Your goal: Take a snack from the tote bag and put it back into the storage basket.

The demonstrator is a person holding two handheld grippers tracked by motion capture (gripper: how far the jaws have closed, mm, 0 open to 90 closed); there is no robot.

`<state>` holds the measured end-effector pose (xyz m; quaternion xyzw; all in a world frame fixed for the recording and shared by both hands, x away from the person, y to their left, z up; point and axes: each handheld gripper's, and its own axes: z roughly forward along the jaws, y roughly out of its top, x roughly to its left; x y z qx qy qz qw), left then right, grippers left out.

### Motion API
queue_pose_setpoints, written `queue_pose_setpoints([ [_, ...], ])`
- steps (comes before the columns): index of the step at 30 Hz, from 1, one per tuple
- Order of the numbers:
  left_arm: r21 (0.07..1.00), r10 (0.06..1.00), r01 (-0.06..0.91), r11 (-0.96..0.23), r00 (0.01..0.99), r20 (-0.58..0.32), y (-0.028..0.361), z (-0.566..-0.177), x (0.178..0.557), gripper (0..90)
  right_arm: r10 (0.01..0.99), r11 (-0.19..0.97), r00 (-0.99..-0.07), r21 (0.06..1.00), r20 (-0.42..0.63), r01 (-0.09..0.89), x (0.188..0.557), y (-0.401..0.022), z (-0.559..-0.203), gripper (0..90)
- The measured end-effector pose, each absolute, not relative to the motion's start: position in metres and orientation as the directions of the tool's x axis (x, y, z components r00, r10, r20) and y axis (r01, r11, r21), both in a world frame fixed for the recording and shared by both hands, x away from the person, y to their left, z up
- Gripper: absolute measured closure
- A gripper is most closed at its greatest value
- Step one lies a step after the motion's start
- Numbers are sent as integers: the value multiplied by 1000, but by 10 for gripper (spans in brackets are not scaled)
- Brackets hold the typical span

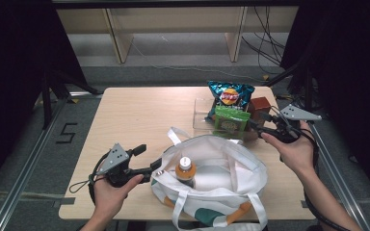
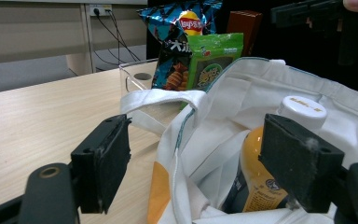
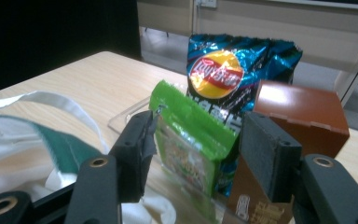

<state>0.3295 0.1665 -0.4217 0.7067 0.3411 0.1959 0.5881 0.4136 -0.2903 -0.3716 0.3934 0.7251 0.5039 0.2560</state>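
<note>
Right gripper (image 3: 193, 154), lower centre of its own view: jaws apart, straddling one green packet (image 3: 191, 135) without pressing it. Behind the packet stand one blue chip bag (image 3: 235, 70) and one brown box (image 3: 303, 109), all upper right on the table (image 1: 135, 110) in the high view. Left gripper (image 1: 147, 163), lower left there: jaws apart at the rim of one white tote bag (image 1: 221, 159), which holds one orange bottle (image 1: 185, 169).
</note>
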Motion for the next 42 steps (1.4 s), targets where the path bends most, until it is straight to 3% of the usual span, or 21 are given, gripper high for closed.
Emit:
queue_pose_setpoints([
  [6, 966, 713, 248, -74, 690, -122, 168, -421, 328, 235, 831, 218, -556, 930, -18, 296, 400, -295, -377, 468],
  [19, 965, 711, 249, -83, 693, -118, 164, -421, 326, 242, 867, 152, -496, 924, 47, 352, 376, -315, -405, 478],
  [31, 971, 634, 220, -98, 766, -110, 148, -413, 319, 288, 892, 189, -451, 923, -18, 336, 369, -324, -410, 480],
  [42, 958, 561, 256, -128, 816, -143, 120, -418, 320, 386, 899, 149, -438, 926, 19, 346, 371, -325, -410, 479],
])
